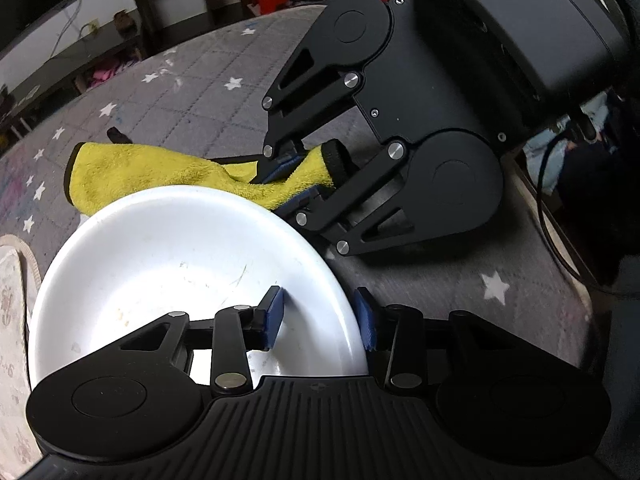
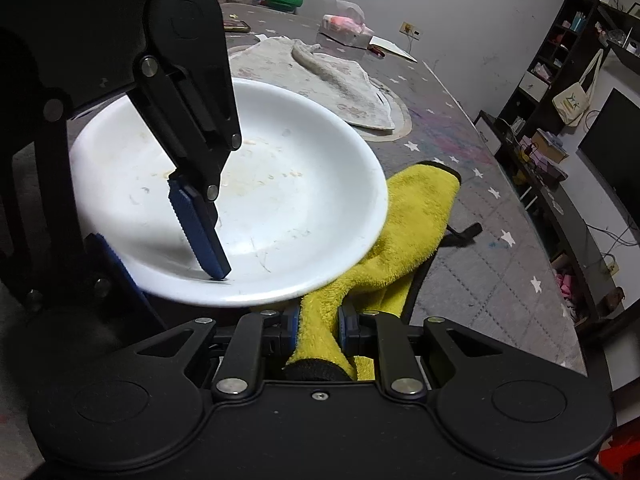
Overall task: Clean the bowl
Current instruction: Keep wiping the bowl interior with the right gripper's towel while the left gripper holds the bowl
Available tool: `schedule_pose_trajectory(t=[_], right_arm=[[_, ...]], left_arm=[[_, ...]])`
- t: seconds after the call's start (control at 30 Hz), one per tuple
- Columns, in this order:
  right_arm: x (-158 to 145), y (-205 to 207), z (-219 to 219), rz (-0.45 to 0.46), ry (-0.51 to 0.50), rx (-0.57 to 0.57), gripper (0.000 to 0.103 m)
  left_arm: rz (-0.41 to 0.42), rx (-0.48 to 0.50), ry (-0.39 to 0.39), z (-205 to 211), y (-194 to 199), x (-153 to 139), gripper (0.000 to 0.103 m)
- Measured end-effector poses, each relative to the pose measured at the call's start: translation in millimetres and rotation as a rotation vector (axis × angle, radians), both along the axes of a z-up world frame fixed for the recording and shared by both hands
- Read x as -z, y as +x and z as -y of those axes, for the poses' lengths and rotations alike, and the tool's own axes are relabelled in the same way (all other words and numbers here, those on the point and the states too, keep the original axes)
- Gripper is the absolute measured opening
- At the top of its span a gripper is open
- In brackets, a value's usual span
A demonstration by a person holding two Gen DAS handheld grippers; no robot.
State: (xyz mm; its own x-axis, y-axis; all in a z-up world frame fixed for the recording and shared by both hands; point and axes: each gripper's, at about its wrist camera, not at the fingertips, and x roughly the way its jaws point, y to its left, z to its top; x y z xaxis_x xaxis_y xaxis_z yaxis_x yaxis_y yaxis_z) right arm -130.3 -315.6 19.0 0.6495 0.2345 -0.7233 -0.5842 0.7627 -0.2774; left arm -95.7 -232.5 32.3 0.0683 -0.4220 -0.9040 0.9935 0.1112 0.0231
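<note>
A white bowl (image 1: 172, 264) with faint smears stands on the grey star-patterned table; it also shows in the right wrist view (image 2: 280, 184). My left gripper (image 1: 322, 318) straddles the bowl's near rim, one blue pad inside and one outside, closed on the rim; it also shows in the right wrist view (image 2: 160, 236). My right gripper (image 2: 318, 322) is shut on a yellow cloth (image 2: 404, 232) that lies on the table, partly under the bowl's edge. In the left wrist view the cloth (image 1: 152, 172) lies behind the bowl, with the right gripper (image 1: 294, 178) pinching its end.
A pale patterned cloth mat (image 2: 340, 84) lies beyond the bowl. A tissue pack (image 2: 346, 28), papers (image 2: 394, 48) and a green object (image 2: 282, 0) sit at the far table edge. A shelf and TV stand are off the table's right side.
</note>
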Motion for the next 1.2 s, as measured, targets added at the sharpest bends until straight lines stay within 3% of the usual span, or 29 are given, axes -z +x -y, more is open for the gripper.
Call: schedule_pose_trajectory(t=[0.47,0.87,1.2], right_arm=[[-7.7,-33.9,-12.8,-0.008,0.014,-0.054,0.019],[-3.0,3.9,-2.8,0.026,-0.022,-0.044,0.019],[2.0,24.6,2.4,0.036,-0.051,-0.061,0.019]], left_arm=[[-0.059,0.084,0.035,-33.9,-11.7,-3.2,0.033],[-0.064,0.072,0.033,-34.2,-18.4,-2.3,0.034],[-0.073,-0.024,0.028,-26.4,-13.6,0.1,0.036]])
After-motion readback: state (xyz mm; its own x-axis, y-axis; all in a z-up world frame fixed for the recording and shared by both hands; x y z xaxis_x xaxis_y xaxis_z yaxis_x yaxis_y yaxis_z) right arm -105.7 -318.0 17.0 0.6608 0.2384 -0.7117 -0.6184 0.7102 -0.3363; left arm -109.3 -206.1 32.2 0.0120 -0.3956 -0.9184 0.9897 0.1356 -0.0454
